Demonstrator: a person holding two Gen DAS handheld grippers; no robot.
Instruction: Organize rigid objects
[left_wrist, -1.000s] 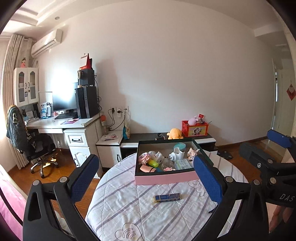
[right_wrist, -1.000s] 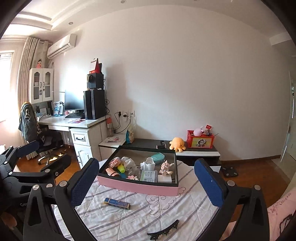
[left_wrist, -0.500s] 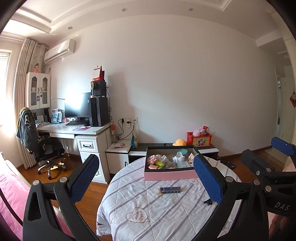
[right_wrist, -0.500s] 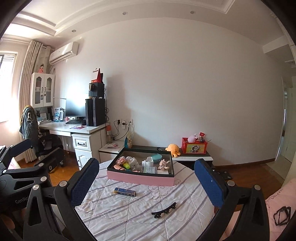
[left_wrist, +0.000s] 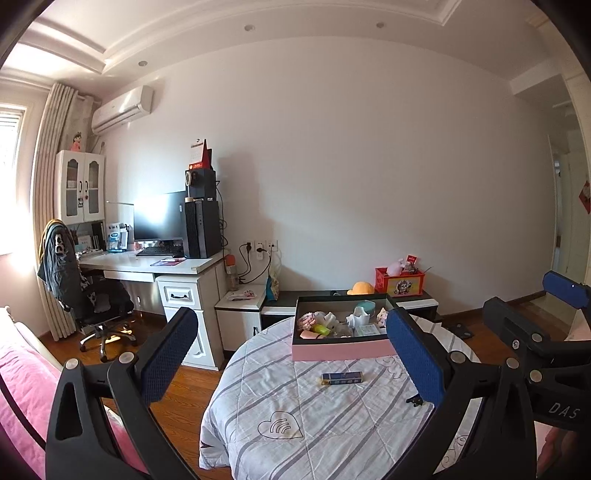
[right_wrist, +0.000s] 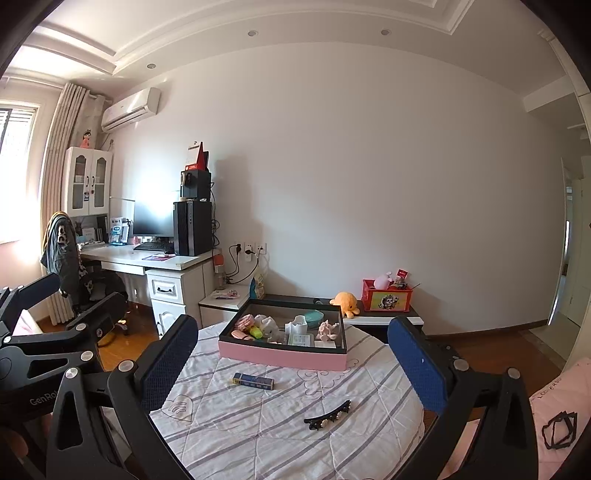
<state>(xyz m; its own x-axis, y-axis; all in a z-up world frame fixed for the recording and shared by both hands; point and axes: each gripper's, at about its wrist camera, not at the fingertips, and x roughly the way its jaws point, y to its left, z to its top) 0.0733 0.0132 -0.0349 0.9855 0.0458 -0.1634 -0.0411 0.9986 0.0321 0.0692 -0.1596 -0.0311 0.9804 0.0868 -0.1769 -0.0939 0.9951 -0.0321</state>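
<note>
Both grippers held wide and empty above the round table, short of the pink box.

The left gripper (left_wrist: 291, 354) stood with its blue pads far apart and nothing between them; the right gripper (right_wrist: 291, 354) was equally spread and empty. Landmark: the pink box (right_wrist: 282, 356), black-lined, sat toward the far side of the round table (right_wrist: 280, 435) on a striped quilted cover. Inside it lay small items, among them a teal round piece, a white figure and a yellow-green piece; finer detail could not be read. A blue bar-shaped pack (right_wrist: 253, 381) lay flat on the cover just in front of the box, apart from it. A black hair clip (right_wrist: 327, 415) with pale studs lay nearer the grippers than the pack, off to the box's right-front side. In the left wrist view only the clip's tip (left_wrist: 414, 400) showed beside the right-hand pad.
</note>
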